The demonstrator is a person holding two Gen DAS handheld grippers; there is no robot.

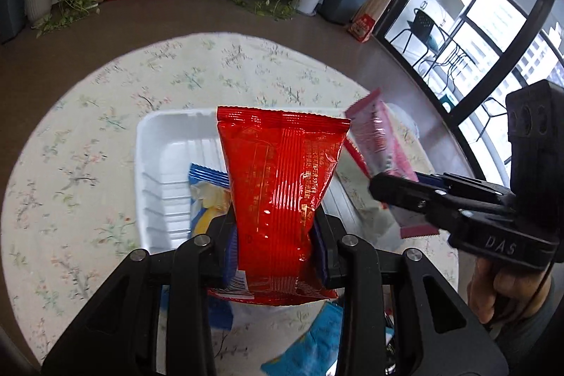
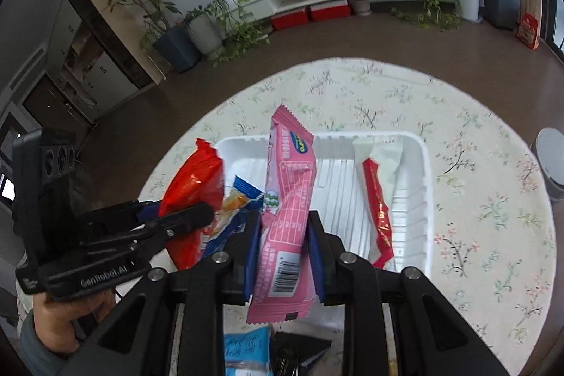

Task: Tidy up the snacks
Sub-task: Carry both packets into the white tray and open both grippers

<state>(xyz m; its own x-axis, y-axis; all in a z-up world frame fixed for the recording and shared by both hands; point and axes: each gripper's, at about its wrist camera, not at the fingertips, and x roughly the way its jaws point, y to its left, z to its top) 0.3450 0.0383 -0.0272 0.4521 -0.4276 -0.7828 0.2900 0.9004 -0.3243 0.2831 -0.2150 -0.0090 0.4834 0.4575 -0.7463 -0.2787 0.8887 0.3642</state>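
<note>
My left gripper [image 1: 275, 235] is shut on a red snack packet [image 1: 282, 185] and holds it upright above the white tray [image 1: 155, 147]. My right gripper [image 2: 283, 231] is shut on a pink snack packet [image 2: 289, 210] above the same tray [image 2: 412, 143]. Each gripper shows in the other's view, the right one [image 1: 394, 189] with the pink packet [image 1: 377, 140], the left one [image 2: 197, 212] with the red packet [image 2: 194, 182]. In the tray lie a blue and yellow packet [image 1: 208, 192] and a white and red packet [image 2: 379, 199].
The tray rests on a round table with a floral cloth [image 1: 88, 164]. Blue packets [image 1: 317, 340] and a dark item [image 2: 299, 351] lie at the near edge. A grey round object [image 2: 551, 161] stands at the table's right edge. Potted plants and a white cabinet stand beyond.
</note>
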